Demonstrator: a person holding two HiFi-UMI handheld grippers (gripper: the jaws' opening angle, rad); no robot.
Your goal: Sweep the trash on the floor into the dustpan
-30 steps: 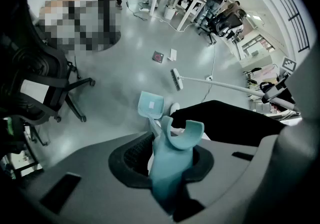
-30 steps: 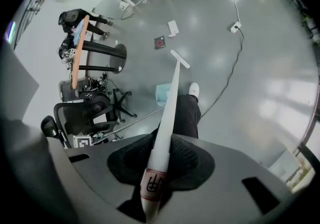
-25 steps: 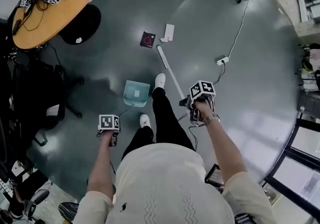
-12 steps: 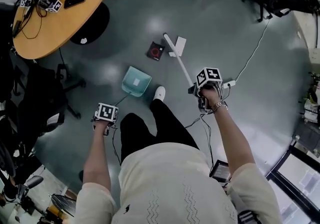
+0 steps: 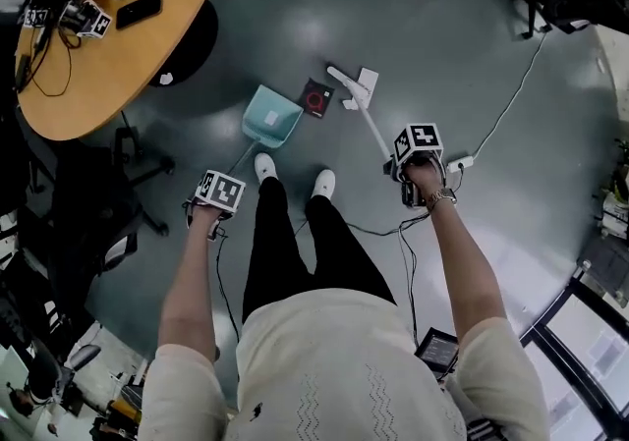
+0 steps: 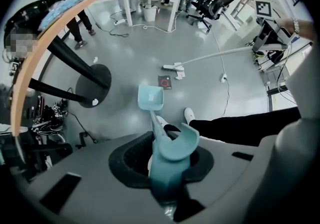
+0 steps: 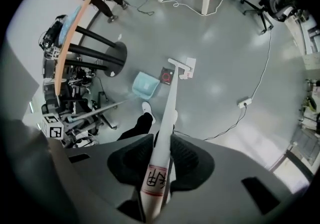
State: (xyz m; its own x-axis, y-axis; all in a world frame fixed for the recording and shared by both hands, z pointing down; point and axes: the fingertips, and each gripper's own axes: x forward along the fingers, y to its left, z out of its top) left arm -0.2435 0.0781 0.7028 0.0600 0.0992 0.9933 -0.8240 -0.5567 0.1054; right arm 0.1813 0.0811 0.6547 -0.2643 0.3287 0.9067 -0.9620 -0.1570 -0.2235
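Two pieces of trash lie on the grey floor (image 5: 491, 213) in the upper middle of the head view: one dark square packet (image 5: 316, 97) with a red mark and one white slip (image 5: 367, 82). The single teal dustpan (image 5: 272, 117) sits just left of the packet, its mouth turned toward it. The one white broom (image 5: 366, 118) has its head against the white slip, just right of the packet. The left claw (image 6: 167, 160) is closed tight on the dustpan's handle, which runs straight out between its pads. The right claw (image 7: 160, 163) is clamped likewise round the broom's white shaft, near a red-printed label. Two white shoes (image 5: 264, 166) stand below the dustpan. One round wooden counter (image 5: 98, 46) fills the upper left.
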